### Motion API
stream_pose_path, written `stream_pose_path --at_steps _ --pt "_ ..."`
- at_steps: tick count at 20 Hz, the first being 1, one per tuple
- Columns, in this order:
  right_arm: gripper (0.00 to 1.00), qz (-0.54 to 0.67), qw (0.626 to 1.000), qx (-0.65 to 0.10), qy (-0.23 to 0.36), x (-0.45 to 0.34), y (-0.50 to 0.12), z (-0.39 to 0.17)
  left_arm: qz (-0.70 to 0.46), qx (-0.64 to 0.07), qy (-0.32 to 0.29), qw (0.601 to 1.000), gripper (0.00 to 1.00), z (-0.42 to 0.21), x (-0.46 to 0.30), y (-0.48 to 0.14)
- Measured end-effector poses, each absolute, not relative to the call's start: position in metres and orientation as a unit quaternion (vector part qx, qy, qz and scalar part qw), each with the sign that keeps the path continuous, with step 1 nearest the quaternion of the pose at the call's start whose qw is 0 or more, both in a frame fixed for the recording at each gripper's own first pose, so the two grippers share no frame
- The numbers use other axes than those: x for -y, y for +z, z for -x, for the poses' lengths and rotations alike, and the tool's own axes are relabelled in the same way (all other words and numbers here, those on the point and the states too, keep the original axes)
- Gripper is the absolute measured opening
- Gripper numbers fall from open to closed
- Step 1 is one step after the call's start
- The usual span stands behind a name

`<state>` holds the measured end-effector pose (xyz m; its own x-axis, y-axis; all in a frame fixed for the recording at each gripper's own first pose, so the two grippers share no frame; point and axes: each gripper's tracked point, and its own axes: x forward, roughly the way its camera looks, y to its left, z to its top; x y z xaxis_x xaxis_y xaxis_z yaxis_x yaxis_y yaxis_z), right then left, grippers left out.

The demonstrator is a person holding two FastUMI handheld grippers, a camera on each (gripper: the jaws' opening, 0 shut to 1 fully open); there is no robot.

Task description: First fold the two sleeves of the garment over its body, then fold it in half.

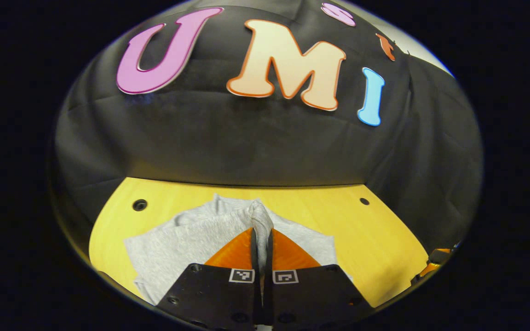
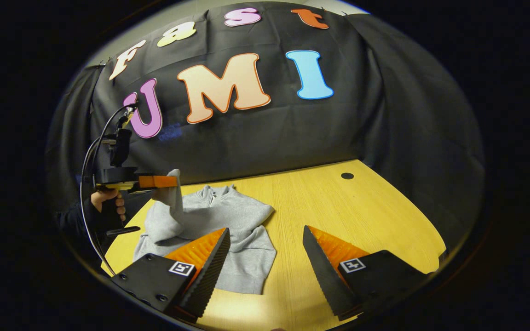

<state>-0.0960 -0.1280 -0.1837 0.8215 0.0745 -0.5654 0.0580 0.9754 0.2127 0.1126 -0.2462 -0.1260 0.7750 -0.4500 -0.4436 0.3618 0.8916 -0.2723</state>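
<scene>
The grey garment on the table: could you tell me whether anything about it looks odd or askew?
One sleeve is pinched up off the yellow table by the left gripper; the garment lies rumpled, not flat.

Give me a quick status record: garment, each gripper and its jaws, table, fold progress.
garment: grey sweatshirt lying on the table, one sleeve lifted off it
left gripper: jaws shut on the sleeve cuff, held above the table
right gripper: jaws wide open, holding nothing, low over the garment's near edge
table: yellow wood, garment toward its left side in the right gripper view
fold progress: sleeve raised, not yet laid over the body
</scene>
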Motion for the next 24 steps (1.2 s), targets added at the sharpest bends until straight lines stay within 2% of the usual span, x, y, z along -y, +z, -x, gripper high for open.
stream_pose_path --at_steps 1,2,3,4,5,7,9,10,11,12,15,18,20,21,22,24 --pt "0.98 -0.112 0.947 -0.301 0.004 0.130 -0.185 0.098 0.091 -0.263 -0.228 0.933 0.00 -0.109 0.261 -0.128" --pt "0.95 -0.113 0.946 -0.303 0.004 0.131 -0.187 0.099 0.094 -0.270 -0.235 0.929 0.00 -0.105 0.273 -0.134" --pt "0.98 -0.113 0.945 -0.305 0.004 0.132 -0.189 0.100 0.092 -0.279 -0.240 0.925 0.00 -0.103 0.284 -0.141" --pt "0.95 -0.113 0.945 -0.308 0.004 0.132 -0.191 0.100 0.084 -0.289 -0.234 0.925 0.00 -0.104 0.291 -0.151" --pt "0.98 -0.113 0.944 -0.308 0.007 0.134 -0.193 0.102 0.075 -0.298 -0.229 0.924 0.01 -0.104 0.296 -0.161" --pt "0.95 -0.111 0.944 -0.311 0.010 0.134 -0.197 0.101 0.066 -0.312 -0.228 0.920 0.05 -0.101 0.308 -0.179" --pt "0.98 -0.109 0.943 -0.314 0.013 0.134 -0.200 0.102 0.061 -0.320 -0.229 0.917 0.02 -0.098 0.317 -0.190" --pt "0.98 -0.109 0.942 -0.316 0.014 0.133 -0.202 0.103 0.062 -0.321 -0.231 0.916 0.04 -0.095 0.320 -0.192" --pt "0.98 -0.109 0.941 -0.319 0.017 0.132 -0.203 0.103 0.061 -0.320 -0.229 0.917 0.10 -0.093 0.320 -0.195" --pt "0.98 -0.108 0.941 -0.321 0.020 0.129 -0.205 0.104 0.067 -0.321 -0.238 0.914 0.26 -0.089 0.321 -0.193" --pt "0.98 -0.109 0.938 -0.329 0.029 0.122 -0.216 0.103 0.052 -0.301 -0.223 0.926 0.99 -0.088 0.296 -0.189" --pt "0.98 -0.116 0.931 -0.343 0.030 0.113 -0.233 0.102 0.029 -0.285 -0.186 0.940 0.94 -0.082 0.255 -0.185" --pt "0.98 -0.123 0.927 -0.352 0.037 0.101 -0.242 0.101 0.027 -0.278 -0.172 0.945 0.95 -0.072 0.227 -0.182" --pt "0.95 -0.120 0.927 -0.354 0.041 0.096 -0.246 0.102 0.031 -0.274 -0.165 0.947 0.96 -0.065 0.213 -0.180" --pt "0.98 -0.111 0.928 -0.352 0.043 0.093 -0.250 0.101 0.037 -0.269 -0.159 0.949 0.95 -0.058 0.199 -0.178" --pt "0.99 -0.092 0.929 -0.356 0.046 0.088 -0.260 0.102 0.036 -0.267 -0.144 0.952 0.95 -0.043 0.168 -0.180"
